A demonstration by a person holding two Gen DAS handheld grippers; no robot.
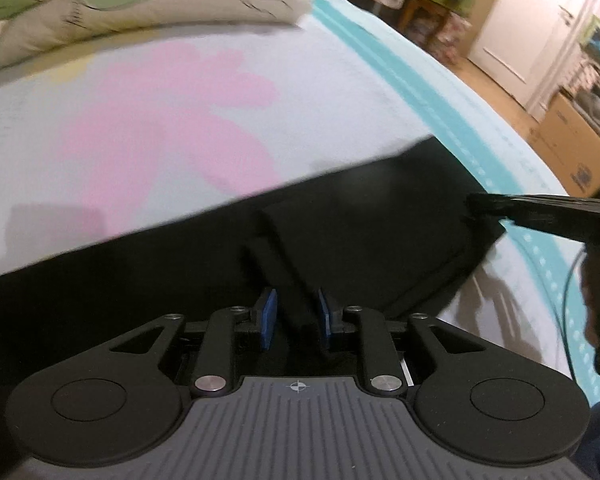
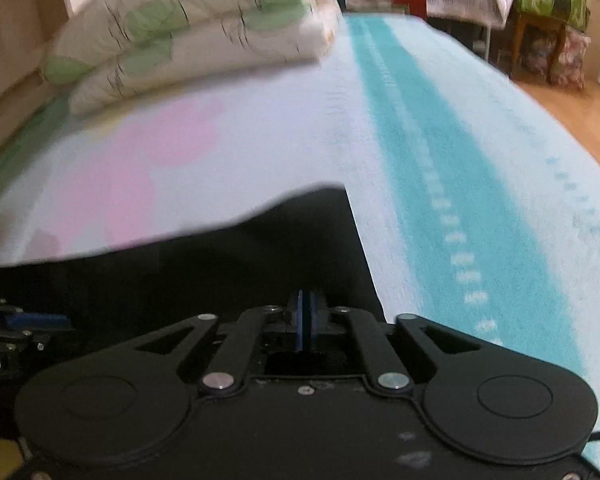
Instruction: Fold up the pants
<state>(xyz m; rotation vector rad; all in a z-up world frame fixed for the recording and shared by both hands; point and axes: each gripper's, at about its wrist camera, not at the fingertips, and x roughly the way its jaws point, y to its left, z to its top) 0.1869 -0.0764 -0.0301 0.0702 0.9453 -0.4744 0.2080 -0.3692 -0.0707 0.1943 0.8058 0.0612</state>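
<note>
Between both grippers' jaws, seemingly pinched, lie folds of black pants (image 1: 360, 216).

Black claw (image 1: 296, 314), blue pads (image 1: 269, 317)

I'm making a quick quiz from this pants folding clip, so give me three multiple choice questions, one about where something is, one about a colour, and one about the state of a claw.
1. Where do the stacked pillows lie?
A. on the floor
B. at the far end of the bed
C. on the pants

2. What colour are the pants?
A. black
B. pink
C. teal

3. How does the left claw stand?
A. wide open over bare sheet
B. out of view
C. blue pads either side of a fold of the pants

Answers:
1 B, they rest on the bedspread far beyond the pants.
2 A, the cloth is black against the pale, pink and teal spread.
3 C, a dark fold runs between its pads; whether they pinch it is not clear.
</note>
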